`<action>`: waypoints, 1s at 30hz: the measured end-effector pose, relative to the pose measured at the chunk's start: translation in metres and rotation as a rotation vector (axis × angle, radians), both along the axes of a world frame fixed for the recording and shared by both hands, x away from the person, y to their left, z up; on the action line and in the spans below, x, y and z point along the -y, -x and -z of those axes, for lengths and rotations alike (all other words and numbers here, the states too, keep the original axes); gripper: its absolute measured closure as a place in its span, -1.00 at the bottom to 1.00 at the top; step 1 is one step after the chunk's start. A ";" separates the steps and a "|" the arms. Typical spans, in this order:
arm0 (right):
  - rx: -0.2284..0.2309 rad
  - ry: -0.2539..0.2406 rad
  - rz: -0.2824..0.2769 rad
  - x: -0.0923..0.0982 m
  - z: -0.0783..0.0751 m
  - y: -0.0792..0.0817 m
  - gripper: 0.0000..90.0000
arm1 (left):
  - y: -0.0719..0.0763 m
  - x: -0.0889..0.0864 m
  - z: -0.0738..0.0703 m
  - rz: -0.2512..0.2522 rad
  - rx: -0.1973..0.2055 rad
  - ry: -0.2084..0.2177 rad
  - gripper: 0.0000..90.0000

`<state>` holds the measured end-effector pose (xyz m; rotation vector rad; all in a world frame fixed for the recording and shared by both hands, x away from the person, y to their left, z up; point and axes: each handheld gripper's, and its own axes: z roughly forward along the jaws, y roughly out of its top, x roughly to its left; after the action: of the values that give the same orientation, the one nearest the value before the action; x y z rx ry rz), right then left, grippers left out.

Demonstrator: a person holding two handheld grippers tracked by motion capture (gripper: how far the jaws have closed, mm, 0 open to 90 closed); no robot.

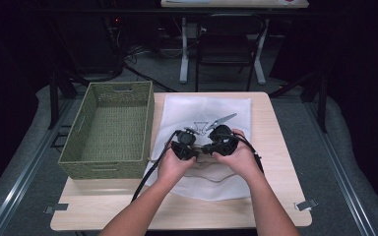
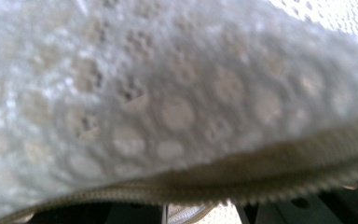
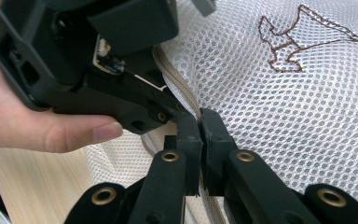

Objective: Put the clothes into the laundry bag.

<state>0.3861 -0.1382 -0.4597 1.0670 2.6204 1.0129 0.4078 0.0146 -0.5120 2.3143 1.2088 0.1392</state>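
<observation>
From above, both hands meet over the white mesh bag (image 1: pixel 206 113) mid-table, beside the green woven basket (image 1: pixel 109 129). Right gripper view reveals the detail: the right gripper (image 3: pixel 199 122) is pinched tight on the bag's zipper edge (image 3: pixel 177 86), the left gripper (image 3: pixel 102 60) hard alongside. Left gripper view, blurred: mesh and zipper draped close across its jaws, so its grip can't be told. A brown stitched emblem (image 3: pixel 303 39) shows, no readable lettering.

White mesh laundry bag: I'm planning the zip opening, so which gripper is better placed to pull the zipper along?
Right, probably. The right gripper has its fingers shut on the beige zipper of the white mesh laundry bag. The left gripper clamps the bag's edge beside it, anchoring.
</observation>
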 end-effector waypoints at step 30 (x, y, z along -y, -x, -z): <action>0.004 -0.017 0.019 0.008 0.001 -0.004 0.94 | 0.034 -0.008 -0.007 0.073 0.047 0.048 -0.11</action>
<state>0.3901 -0.1459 -0.4604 1.0907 2.5982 1.0338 0.3742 0.0231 -0.5047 2.2973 1.0923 0.1362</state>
